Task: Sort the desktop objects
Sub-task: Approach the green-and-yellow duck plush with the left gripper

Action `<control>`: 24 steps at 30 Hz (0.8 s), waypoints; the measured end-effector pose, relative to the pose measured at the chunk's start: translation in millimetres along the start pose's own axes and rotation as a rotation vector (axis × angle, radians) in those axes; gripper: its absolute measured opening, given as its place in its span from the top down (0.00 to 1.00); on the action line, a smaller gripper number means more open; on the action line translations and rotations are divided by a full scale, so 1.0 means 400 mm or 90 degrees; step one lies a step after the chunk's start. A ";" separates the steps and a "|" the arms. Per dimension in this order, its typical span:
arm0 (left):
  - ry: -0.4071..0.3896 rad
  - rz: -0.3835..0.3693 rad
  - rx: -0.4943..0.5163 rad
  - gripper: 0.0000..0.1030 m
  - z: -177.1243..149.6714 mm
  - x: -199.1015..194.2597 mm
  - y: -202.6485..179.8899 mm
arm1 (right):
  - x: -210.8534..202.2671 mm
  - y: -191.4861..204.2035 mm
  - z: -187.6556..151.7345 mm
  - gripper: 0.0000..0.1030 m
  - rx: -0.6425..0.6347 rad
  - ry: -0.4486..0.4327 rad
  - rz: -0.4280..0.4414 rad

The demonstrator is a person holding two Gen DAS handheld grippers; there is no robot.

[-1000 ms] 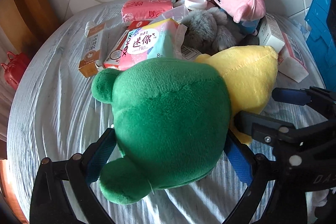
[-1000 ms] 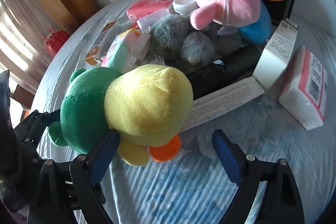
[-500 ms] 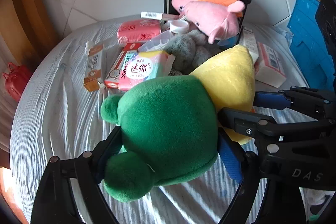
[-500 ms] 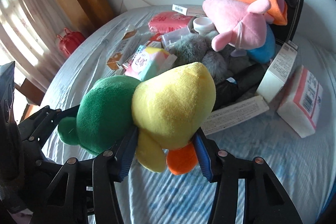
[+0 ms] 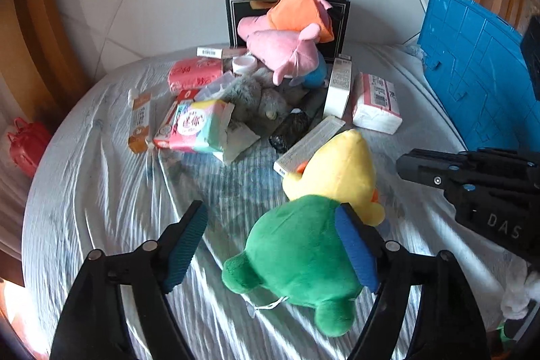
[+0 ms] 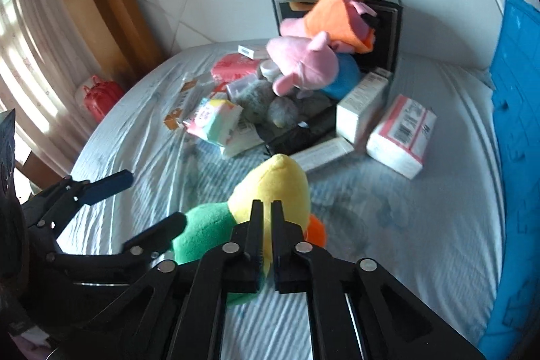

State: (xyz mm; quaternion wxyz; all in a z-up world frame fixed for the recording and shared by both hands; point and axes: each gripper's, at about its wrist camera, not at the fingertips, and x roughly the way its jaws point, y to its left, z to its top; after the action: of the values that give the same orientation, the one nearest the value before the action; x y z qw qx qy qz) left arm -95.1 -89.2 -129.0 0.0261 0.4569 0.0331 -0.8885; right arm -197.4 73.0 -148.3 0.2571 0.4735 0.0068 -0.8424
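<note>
A green and yellow plush toy with an orange beak lies on the white sheet near me; it also shows in the right wrist view. My left gripper is open, its right finger touching the plush's green part, its left finger apart from it. My right gripper is shut, its tips pinching the yellow part of the plush. A heap of objects sits further back: pink plush pig, grey furry toy, tissue packs and boxes.
A black box stands at the back against the tiled wall. A white tissue pack and white cartons lie right of the heap. A blue crate stands at the right. A red bag is off the left edge.
My left gripper has opened and let go of the green part. My right gripper has closed tight on the yellow part. Both grippers and the plush have pulled back from the heap.
</note>
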 end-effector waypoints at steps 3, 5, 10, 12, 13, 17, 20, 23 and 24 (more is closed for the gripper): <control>0.014 -0.035 -0.040 0.24 -0.045 0.000 0.000 | 0.013 -0.047 -0.058 0.33 0.018 0.024 -0.014; 0.015 -0.041 -0.057 0.24 -0.066 -0.003 -0.019 | 0.024 -0.072 -0.098 0.26 0.022 0.043 -0.013; 0.028 -0.015 -0.090 0.24 -0.097 0.008 -0.096 | 0.021 -0.145 -0.162 0.17 0.026 0.073 -0.036; 0.042 0.006 -0.095 0.24 -0.107 0.030 -0.132 | 0.012 -0.180 -0.169 0.13 0.021 0.081 -0.041; 0.051 0.020 -0.099 0.24 -0.112 0.047 -0.145 | 0.007 -0.195 -0.171 0.11 0.016 0.084 -0.042; 0.089 0.072 -0.122 0.24 -0.139 0.131 -0.171 | -0.002 -0.232 -0.169 0.00 -0.014 0.093 -0.055; 0.086 0.090 -0.127 0.18 -0.141 0.158 -0.156 | 0.006 -0.242 -0.163 0.00 -0.031 0.100 -0.045; 0.053 0.151 -0.102 0.13 -0.114 0.136 -0.122 | 0.019 -0.234 -0.148 0.00 -0.046 0.097 -0.045; 0.035 0.193 -0.090 0.07 -0.101 0.126 -0.104 | 0.023 -0.229 -0.142 0.00 -0.047 0.093 -0.044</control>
State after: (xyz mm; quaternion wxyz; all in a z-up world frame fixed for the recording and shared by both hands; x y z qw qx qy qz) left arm -94.6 -45.3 -192.0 0.1912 0.4782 0.0265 -0.8568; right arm -196.5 163.2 -208.3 0.2443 0.5232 0.0728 -0.8132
